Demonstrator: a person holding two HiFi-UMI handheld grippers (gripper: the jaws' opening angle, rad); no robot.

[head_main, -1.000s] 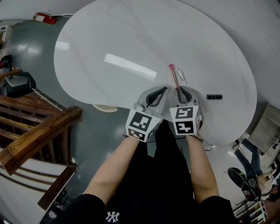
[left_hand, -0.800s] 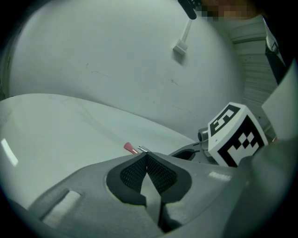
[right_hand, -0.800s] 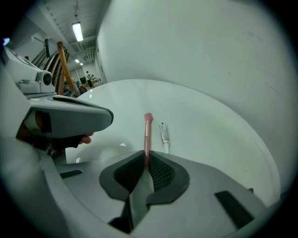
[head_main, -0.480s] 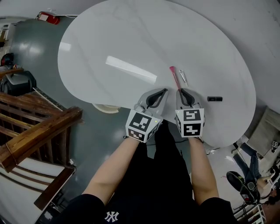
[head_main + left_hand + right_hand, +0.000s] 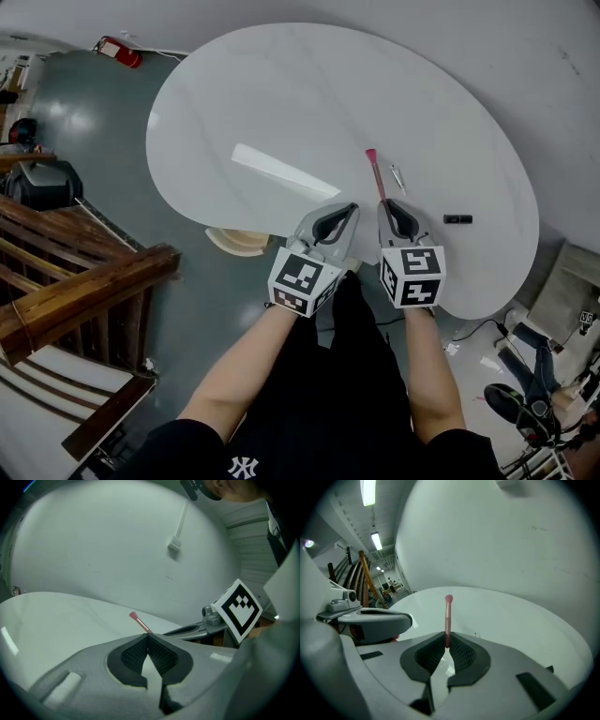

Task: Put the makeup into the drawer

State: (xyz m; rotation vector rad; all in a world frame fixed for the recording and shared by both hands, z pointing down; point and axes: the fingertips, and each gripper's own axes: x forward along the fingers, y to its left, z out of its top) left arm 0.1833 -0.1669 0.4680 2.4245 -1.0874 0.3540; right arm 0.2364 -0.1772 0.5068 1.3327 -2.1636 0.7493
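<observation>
Pink, slender makeup brush pinched by right tool; left tool closed, empty.

Brush over table, small stick just right.

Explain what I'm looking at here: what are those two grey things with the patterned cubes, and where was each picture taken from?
There is no robot here. A person stands at a white oval table and holds a hand-held grasping tool in each hand. The cubes with square markers are part of those tools.

The head view comes from a camera on the person's head, looking steeply down. The other two views come from a camera riding on each tool, looking along its jaws.

The right tool is clamped on the handle of a pink makeup brush, which points away over the table. The left tool is shut with nothing between its jaws.

Also on the table lie a small silver stick-shaped item and a small black item, both too small to name.
</observation>
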